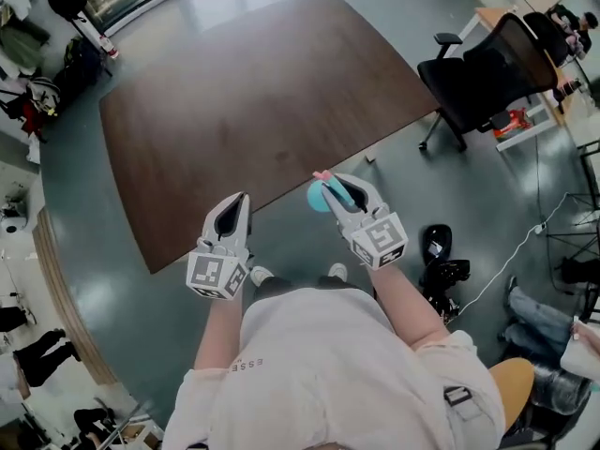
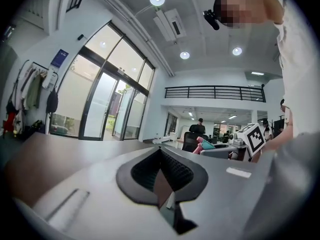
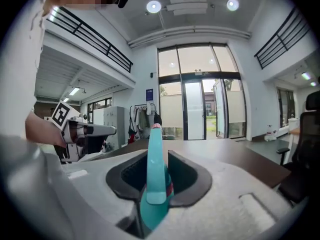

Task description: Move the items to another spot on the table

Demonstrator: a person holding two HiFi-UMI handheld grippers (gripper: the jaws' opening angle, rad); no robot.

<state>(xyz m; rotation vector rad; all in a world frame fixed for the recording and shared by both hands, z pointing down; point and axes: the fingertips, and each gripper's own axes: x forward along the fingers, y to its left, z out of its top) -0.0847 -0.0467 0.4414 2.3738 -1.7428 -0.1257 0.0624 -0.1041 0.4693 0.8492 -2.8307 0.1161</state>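
My right gripper (image 1: 334, 189) is shut on a teal item with a pink tip (image 1: 319, 196), held in the air just off the near edge of the brown table (image 1: 253, 92). In the right gripper view the teal item (image 3: 155, 176) stands upright between the pads, its tip pointing away from me. My left gripper (image 1: 231, 214) hovers beside it over the table's near edge, jaws together with nothing between them. In the left gripper view the black pads (image 2: 172, 171) meet at their tips, and the right gripper's marker cube (image 2: 252, 138) shows at the right.
A black office chair (image 1: 483, 73) stands past the table's right corner. A black object (image 1: 439, 256) and a white cable (image 1: 511, 261) lie on the floor at my right. Coats and bags (image 1: 28, 54) hang at the far left.
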